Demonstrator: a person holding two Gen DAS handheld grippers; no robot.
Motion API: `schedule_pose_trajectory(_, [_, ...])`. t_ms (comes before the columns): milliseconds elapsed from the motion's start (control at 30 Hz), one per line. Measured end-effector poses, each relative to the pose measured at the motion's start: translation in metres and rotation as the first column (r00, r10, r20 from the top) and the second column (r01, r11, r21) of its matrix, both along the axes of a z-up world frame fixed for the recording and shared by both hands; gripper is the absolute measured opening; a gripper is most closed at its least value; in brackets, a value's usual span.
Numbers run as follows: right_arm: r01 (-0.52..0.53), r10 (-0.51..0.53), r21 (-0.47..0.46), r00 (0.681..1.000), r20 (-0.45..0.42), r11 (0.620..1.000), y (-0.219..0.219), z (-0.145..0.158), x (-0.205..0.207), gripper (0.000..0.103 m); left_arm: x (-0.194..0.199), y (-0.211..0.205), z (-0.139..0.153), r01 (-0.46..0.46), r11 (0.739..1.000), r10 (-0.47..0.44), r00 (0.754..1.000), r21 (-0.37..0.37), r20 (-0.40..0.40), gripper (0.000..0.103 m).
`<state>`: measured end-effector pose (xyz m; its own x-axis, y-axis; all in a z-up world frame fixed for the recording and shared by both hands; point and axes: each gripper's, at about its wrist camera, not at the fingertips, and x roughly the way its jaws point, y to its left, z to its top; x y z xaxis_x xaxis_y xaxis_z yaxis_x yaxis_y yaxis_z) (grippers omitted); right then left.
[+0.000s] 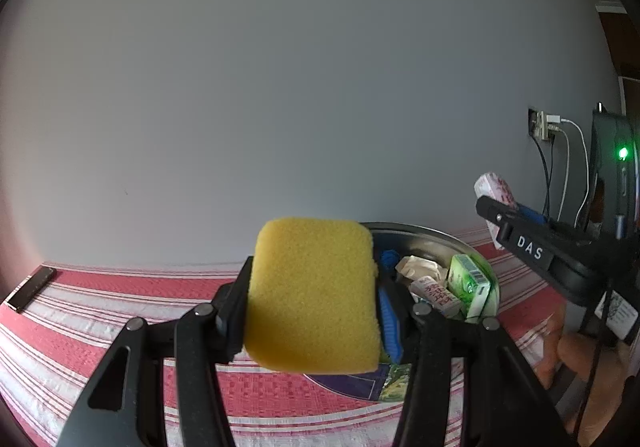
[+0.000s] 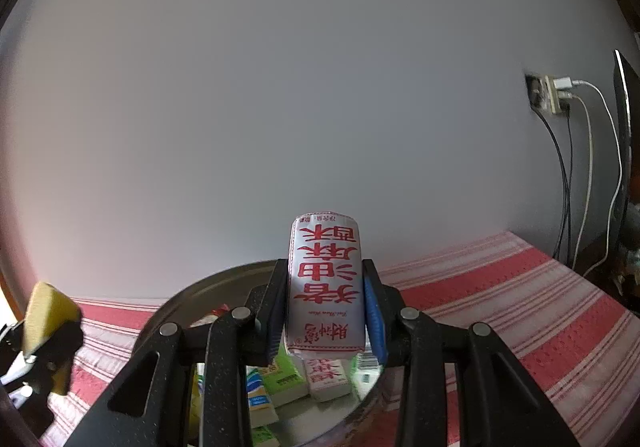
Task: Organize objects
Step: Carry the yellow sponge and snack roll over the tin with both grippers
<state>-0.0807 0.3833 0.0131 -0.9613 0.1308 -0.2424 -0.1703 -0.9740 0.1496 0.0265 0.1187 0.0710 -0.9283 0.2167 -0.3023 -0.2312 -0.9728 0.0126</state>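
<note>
Right now my left claw [image 1: 312, 303] pinches a yellow sponge [image 1: 312, 299] by its side edges above the metal bowl [image 1: 424, 243]; it looks light and squashy, so I judge a mild squeeze enough. My right claw [image 2: 325, 307] clamps a soft white packet [image 2: 325, 287] with red Chinese characters over that bowl, and "DAS" shows on its arm.

Black gripper [image 1: 312, 307], blue pads [image 1: 389, 311], silver screws.

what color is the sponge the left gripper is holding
Yellow. The sponge, clamped in the left gripper, shows best in the left wrist view.
</note>
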Motion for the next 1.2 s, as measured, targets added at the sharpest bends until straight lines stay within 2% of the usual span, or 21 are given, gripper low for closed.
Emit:
schedule_pose_trajectory(367, [-0.035, 0.035, 0.081, 0.999, 0.006, 0.996, -0.016, 0.003, -0.006, 0.037, -0.004, 0.009, -0.001, 0.044, 0.999, -0.044, 0.999, 0.018, 0.004, 0.052])
schedule_pose_trajectory(500, [-0.039, 0.038, 0.152, 0.999, 0.013, 0.988, -0.023, 0.000, -0.017, 0.037, -0.006, 0.018, 0.001, 0.069, 0.997, -0.069, 0.998, 0.024, 0.001, 0.052])
schedule_pose_trajectory(667, [-0.080, 0.076, 0.086, 0.996, 0.050, 0.993, -0.017, -0.002, -0.039, 0.037, -0.017, 0.025, -0.002, 0.083, 0.996, -0.084, 0.995, 0.026, 0.044, 0.052])
schedule_pose_trajectory(867, [-0.092, 0.085, 0.115, 0.995, 0.058, 0.989, -0.010, 0.004, -0.068, 0.037, -0.029, 0.036, 0.006, 0.071, 0.997, -0.071, 0.997, 0.009, 0.028, 0.052])
schedule_pose_trajectory(1000, [-0.128, 0.120, 0.090, 0.989, 0.086, 0.988, -0.009, 0.000, -0.077, 0.037, -0.039, 0.044, 0.012, 0.072, 0.996, -0.074, 0.996, 0.045, 0.046, 0.052])
schedule_pose_trajectory(1100, [-0.131, 0.121, 0.115, 0.988, 0.093, 0.985, -0.001, 0.002, -0.082, 0.037, -0.044, 0.050, 0.012, 0.069, 0.997, -0.071, 0.996, 0.047, 0.055, 0.052])
schedule_pose_trajectory(1200, [-0.142, 0.133, 0.100, 0.987, 0.091, 0.985, 0.005, 0.006, -0.087, 0.037, -0.048, 0.060, 0.009, 0.078, 0.996, -0.081, 0.995, 0.047, 0.065, 0.052])
